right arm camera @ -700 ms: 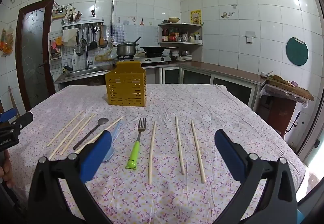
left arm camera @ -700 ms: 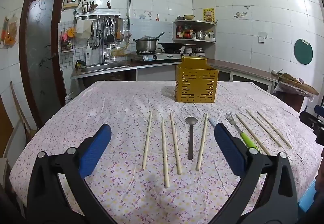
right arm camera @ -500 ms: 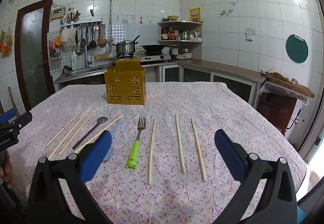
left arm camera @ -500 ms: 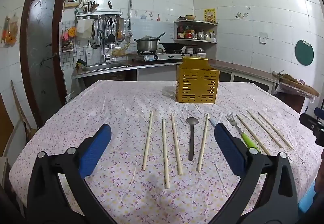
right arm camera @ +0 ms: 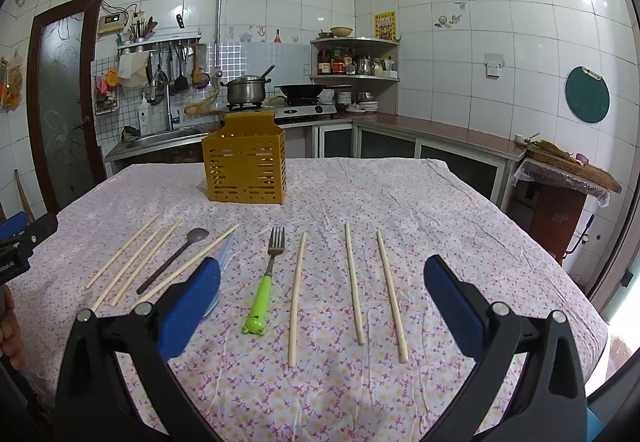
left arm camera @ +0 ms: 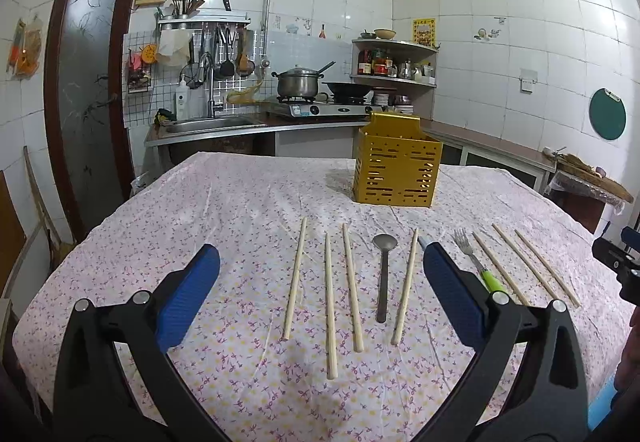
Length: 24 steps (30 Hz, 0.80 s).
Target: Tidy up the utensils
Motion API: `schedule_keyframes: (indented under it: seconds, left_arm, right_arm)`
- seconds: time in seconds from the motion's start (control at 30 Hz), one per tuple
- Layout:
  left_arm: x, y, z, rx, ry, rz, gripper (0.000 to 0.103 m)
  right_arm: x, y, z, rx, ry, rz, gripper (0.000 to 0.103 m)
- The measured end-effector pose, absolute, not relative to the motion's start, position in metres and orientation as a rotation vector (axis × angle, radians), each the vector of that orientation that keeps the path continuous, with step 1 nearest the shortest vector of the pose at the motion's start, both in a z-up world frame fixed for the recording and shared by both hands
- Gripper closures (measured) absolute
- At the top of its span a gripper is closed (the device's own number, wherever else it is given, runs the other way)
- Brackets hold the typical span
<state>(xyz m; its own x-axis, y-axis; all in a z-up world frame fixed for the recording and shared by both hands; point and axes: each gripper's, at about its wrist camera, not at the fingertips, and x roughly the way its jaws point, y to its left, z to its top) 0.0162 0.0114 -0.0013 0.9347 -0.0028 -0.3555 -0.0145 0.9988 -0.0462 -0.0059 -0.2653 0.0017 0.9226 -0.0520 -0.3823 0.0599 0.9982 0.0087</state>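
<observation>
A yellow slotted utensil holder (left arm camera: 397, 163) stands upright at the far middle of the table; it also shows in the right wrist view (right arm camera: 244, 167). Several wooden chopsticks (left arm camera: 349, 285) lie in a row on the cloth, with a dark metal spoon (left arm camera: 383, 274) among them. A green-handled fork (right arm camera: 267, 280) lies beside more chopsticks (right arm camera: 353, 281). A blue-handled utensil (right arm camera: 225, 246) is partly hidden behind my finger. My left gripper (left arm camera: 320, 294) is open and empty above the near chopsticks. My right gripper (right arm camera: 320, 298) is open and empty above the fork and chopsticks.
The table (left arm camera: 240, 202) wears a pink floral cloth. Behind it run a counter with a sink (left arm camera: 208, 124), a stove with a pot (left arm camera: 298, 82) and a wok, and a corner shelf. A door (left arm camera: 86, 102) is at the left. A side stand (right arm camera: 568, 178) is at the right.
Both views have shifted very slightly; the utensils and holder have not moved. Both grippers stay open.
</observation>
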Motion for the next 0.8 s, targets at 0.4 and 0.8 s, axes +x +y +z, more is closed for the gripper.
schedule_keyframes:
  seconds: [0.4,0.8]
  left_arm:
    - [0.031,0.019,0.004,-0.026,0.372,-0.033,0.005]
    - [0.069,0.037,0.006,0.019,0.404,-0.063,0.005]
  right_arm:
    - [-0.003,-0.251,0.006,0.007,0.403,-0.078,0.004]
    - [0.019,-0.239,0.022,-0.006,0.397,-0.144,0.004]
